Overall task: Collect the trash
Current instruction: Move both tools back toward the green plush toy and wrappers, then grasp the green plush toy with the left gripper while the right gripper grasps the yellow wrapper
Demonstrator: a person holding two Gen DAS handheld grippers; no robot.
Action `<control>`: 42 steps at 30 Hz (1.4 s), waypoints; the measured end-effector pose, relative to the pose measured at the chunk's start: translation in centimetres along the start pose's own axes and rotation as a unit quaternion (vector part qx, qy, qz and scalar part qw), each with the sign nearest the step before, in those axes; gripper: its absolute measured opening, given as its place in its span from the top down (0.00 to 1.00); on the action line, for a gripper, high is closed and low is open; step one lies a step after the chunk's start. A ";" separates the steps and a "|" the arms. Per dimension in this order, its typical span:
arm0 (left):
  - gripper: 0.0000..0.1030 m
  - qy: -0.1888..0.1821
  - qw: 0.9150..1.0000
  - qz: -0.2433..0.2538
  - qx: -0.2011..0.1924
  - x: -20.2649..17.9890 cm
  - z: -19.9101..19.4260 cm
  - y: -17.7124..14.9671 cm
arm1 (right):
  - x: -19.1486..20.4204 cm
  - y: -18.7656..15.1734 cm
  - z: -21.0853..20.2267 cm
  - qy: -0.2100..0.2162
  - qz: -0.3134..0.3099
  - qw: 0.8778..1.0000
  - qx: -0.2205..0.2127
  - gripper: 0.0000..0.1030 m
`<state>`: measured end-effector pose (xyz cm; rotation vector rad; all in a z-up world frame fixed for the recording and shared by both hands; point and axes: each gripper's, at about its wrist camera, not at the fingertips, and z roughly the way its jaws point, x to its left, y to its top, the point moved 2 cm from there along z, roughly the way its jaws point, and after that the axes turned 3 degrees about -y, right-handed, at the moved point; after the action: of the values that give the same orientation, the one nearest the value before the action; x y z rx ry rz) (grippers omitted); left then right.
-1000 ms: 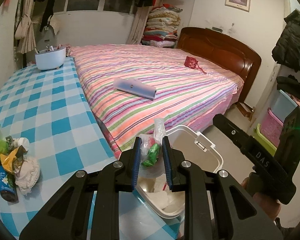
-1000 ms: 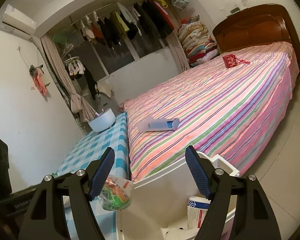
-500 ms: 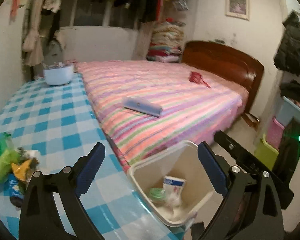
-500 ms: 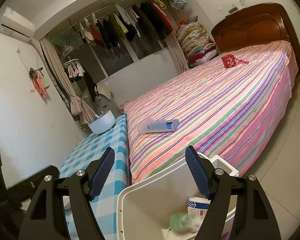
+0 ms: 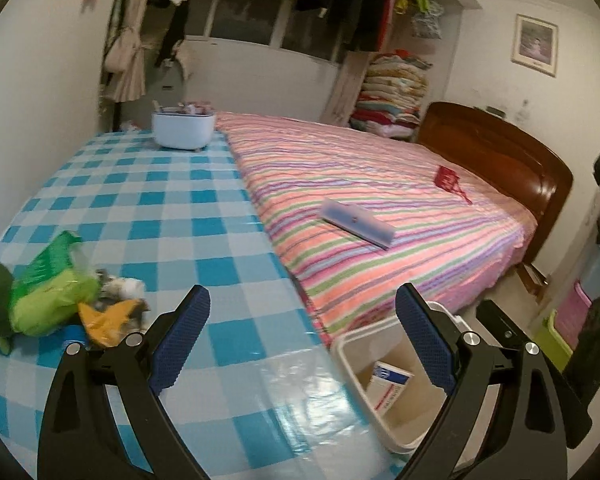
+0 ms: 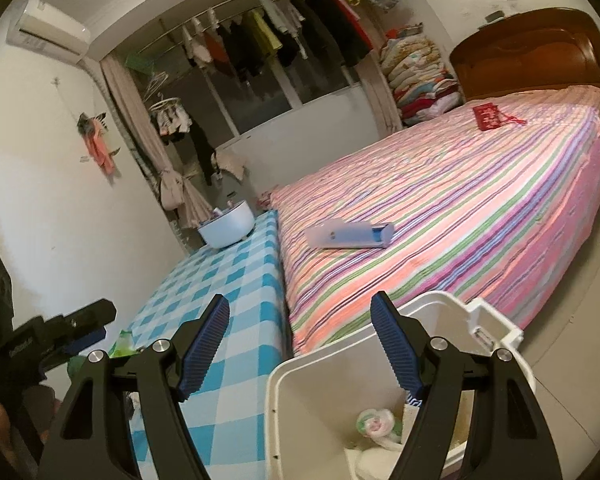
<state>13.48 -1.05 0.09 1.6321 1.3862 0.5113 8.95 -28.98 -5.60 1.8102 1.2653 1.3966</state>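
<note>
Trash [image 5: 72, 304] lay in a small heap at the near left of the blue-and-white checkered tablecloth [image 5: 148, 208]: a crumpled green plastic bag [image 5: 48, 300], an orange wrapper [image 5: 108, 318] just beside it and some pale crumpled scraps [image 5: 124, 286] touching both. More of it sat inside the white plastic bin [image 6: 340, 364] that stood on the floor against the table's corner and the foot of the bed: a white carton with red and blue print [image 5: 390, 386] leaned on the inner wall, and a balled green-and-white bag [image 6: 374, 424] rested at the bottom.

Left gripper [image 5: 302, 336] hung over the table edge with its blue-padded fingers [image 5: 180, 340] spread wide and nothing between them, the heap off to its left and the bin under its right finger. Right gripper [image 6: 300, 348] was likewise released, fingers far apart and empty, poised above the bin's rim, so that the bin's open mouth showed between and below its fingers.

Beyond them a pink striped bedspread [image 5: 380, 200] covered the bed, with a pale blue flat case [image 5: 358, 228] lying on it and a small red pouch [image 5: 446, 178] nearer the dark wooden headboard [image 5: 500, 160]. A white bowl-shaped container [image 5: 183, 130] stood at the far end of the table.
</note>
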 end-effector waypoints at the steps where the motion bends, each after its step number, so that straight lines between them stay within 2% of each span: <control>1: 0.10 0.007 1.000 -0.004 -0.001 0.5 -0.1 0.1 | 0.4 -0.1 0.2 0.006 -0.002 1.000 0.004 0.31; 8: 0.10 0.038 0.998 -0.042 -0.003 4.5 -1.3 0.3 | 2.8 -0.9 1.1 0.030 -0.016 0.999 0.018 0.31; 15: 0.10 0.116 0.991 -0.065 -0.028 10.1 -4.3 0.9 | 5.5 -1.8 1.8 0.053 -0.034 0.998 0.028 0.31; 17: 0.10 0.146 0.985 -0.085 -0.035 12.6 -5.4 1.0 | 6.3 -2.2 2.2 0.058 -0.039 0.997 0.033 0.31; 21: 0.10 0.203 0.966 -0.151 -0.042 18.4 -7.7 0.6 | 7.5 -2.9 2.8 0.066 -0.044 0.996 0.043 0.31; 25: 0.10 0.239 0.948 -0.206 -0.041 23.0 -9.2 -0.2 | 8.6 -3.5 3.4 0.075 -0.050 0.995 0.051 0.31; 27: 0.10 0.248 0.943 -0.221 -0.035 24.7 -9.4 -0.4 | 9.2 -3.8 3.8 0.078 -0.053 0.994 0.056 0.31; 30: 0.10 0.262 0.940 -0.219 -0.012 26.0 -8.5 -0.4 | 10.0 -4.2 4.2 0.086 -0.055 0.993 0.064 0.31; 39: 0.10 0.271 0.931 -0.239 0.043 29.6 -5.0 -0.7 | 11.4 -5.2 5.1 0.092 -0.069 0.990 0.077 0.31; 41: 0.12 0.279 0.929 -0.241 0.048 30.4 -4.5 -0.9 | 11.5 -5.3 5.4 0.090 -0.069 0.990 0.082 0.31; 42: 0.19 0.285 0.927 -0.236 0.051 30.7 -4.3 -0.9 | 11.5 -5.4 5.6 0.090 -0.069 0.990 0.085 0.31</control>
<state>18.35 29.02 -5.67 1.1945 2.1952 0.6581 12.59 -15.61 -6.78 1.6963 1.6140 1.4374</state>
